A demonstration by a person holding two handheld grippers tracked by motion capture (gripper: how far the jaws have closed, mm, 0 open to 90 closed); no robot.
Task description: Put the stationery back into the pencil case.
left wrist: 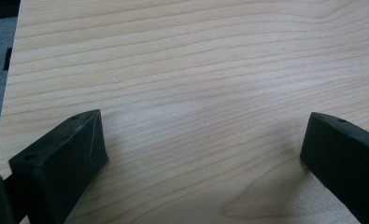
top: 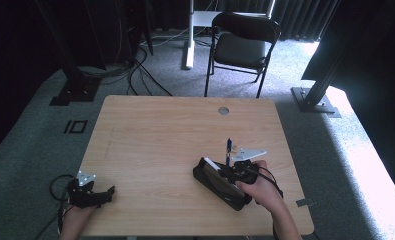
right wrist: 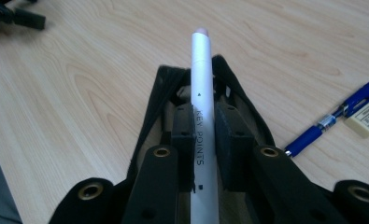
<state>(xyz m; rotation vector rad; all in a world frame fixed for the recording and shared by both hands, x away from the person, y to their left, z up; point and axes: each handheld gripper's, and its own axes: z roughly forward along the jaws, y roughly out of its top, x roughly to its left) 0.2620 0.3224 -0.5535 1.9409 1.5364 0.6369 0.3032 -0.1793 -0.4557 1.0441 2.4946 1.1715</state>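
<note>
High view shows the whole table from above. The right gripper sits over a black pouch, and a white tip sticks out of it toward the left. Just past the gripper lies a blue pen. The left gripper rests far off to the side, near the table's near edge.

Right gripper view shows much more of the middle. The right gripper is squeezed tight on a white pen, which runs straight out between the two jaws, above the open black pouch. You can read "KEY POINTS" on the pen. The blue pen lies beside the gripper, and a small pale eraser sits right at its far end. From above the eraser is too small to make out.

Left gripper view shows the left gripper with its jaws wide apart and bare wood between them.

The back end of the white pen is cut off at the bottom of the right gripper view. The pouch's inside is dark and hard to see. I cannot tell if the pen touches the pouch.
</note>
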